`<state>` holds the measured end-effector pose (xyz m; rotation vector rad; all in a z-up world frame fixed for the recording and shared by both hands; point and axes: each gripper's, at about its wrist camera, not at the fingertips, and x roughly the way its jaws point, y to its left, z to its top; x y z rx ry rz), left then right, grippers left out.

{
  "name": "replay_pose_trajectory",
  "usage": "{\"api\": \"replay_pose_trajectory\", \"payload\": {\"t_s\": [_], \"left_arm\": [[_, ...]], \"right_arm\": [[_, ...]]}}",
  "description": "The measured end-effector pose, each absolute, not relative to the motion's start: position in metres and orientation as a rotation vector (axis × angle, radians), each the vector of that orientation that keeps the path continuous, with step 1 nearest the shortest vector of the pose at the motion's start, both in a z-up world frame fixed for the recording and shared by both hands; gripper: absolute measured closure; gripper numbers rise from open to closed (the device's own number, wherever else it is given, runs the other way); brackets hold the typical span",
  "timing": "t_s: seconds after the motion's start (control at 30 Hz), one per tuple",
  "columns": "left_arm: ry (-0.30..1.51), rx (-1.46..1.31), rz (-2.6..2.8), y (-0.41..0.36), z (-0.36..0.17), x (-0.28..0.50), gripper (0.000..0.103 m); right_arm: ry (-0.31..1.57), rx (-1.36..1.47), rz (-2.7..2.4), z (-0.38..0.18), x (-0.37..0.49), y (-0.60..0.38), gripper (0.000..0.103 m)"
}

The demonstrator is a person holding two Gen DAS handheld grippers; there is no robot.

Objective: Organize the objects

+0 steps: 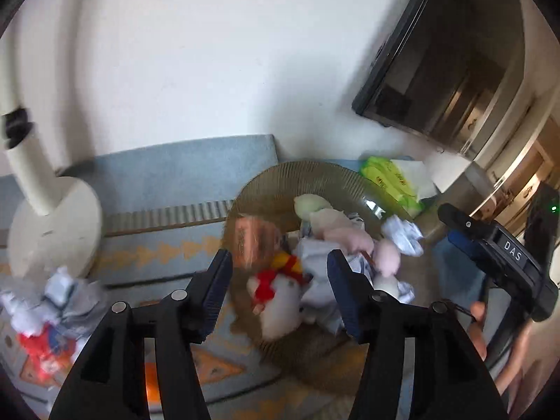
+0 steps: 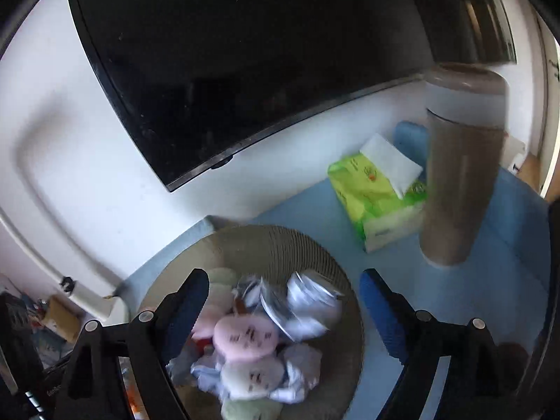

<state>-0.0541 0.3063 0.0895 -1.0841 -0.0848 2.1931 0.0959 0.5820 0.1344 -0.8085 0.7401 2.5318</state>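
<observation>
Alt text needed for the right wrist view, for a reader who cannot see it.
The open right gripper hovers empty above a ribbed round bowl heaped with small plush toys and crumpled wrappers. Behind on the blue surface stand a green tissue pack and a tall brown canister, below a dark screen.

Wall-mounted black screen (image 2: 245, 70): tilted in frame, above blue surface (image 2: 490, 280). White wall (image 1: 210, 52) behind. Green tissue pack (image 2: 378, 196): on blue surface, white sheet protruding from top, just beside tall brown cylindrical container (image 2: 462, 182) with pale band near top. White stand (image 1: 52, 224): round base on patterned blue-orange cloth (image 1: 168, 252), curved neck rising left. Wooden cabinet doors (image 1: 518, 175): far right, blurred.
</observation>
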Motion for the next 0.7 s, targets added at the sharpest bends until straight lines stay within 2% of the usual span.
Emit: {"api": "replay_pose_trajectory", "payload": {"t_s": [0.13, 0.17, 0.2, 0.27, 0.33, 0.4, 0.5, 0.63, 0.7], "left_arm": [[-0.061, -0.951, 2.277, 0.248, 0.118, -0.009, 0.047], [-0.066, -0.92, 2.304, 0.233, 0.125, -0.001, 0.041], [-0.075, -0.89, 2.337, 0.212, 0.133, 0.009, 0.022], [-0.104, -0.84, 2.411, 0.17, 0.148, 0.025, 0.001], [-0.116, -0.774, 2.525, 0.125, 0.164, 0.042, 0.001], [-0.045, -0.834, 2.613, 0.09, 0.165, 0.051, 0.001], [0.024, -1.004, 2.677, 0.044, 0.126, 0.059, 0.001], [-0.159, -1.177, 2.713, -0.019, 0.049, 0.056, 0.002], [-0.241, -1.172, 2.75, -0.031, 0.033, 0.051, 0.002]], "right_arm": [[0.722, -0.797, 2.601, 0.15, 0.131, 0.548, 0.015], [0.696, -0.807, 2.637, 0.156, 0.141, 0.529, 0.014], [0.674, -0.818, 2.657, 0.159, 0.146, 0.516, 0.01], [0.617, -0.851, 2.722, 0.171, 0.155, 0.479, 0.004], [0.593, -0.88, 2.793, 0.179, 0.16, 0.443, 0.003], [0.616, -0.935, 2.895, 0.179, 0.16, 0.405, 0.001], [0.622, -1.083, 2.981, 0.148, 0.155, 0.356, 0.0], [0.514, -1.271, 2.979, 0.074, 0.141, 0.315, 0.0], [0.36, -1.286, 2.952, 0.053, 0.133, 0.297, 0.0]]}}
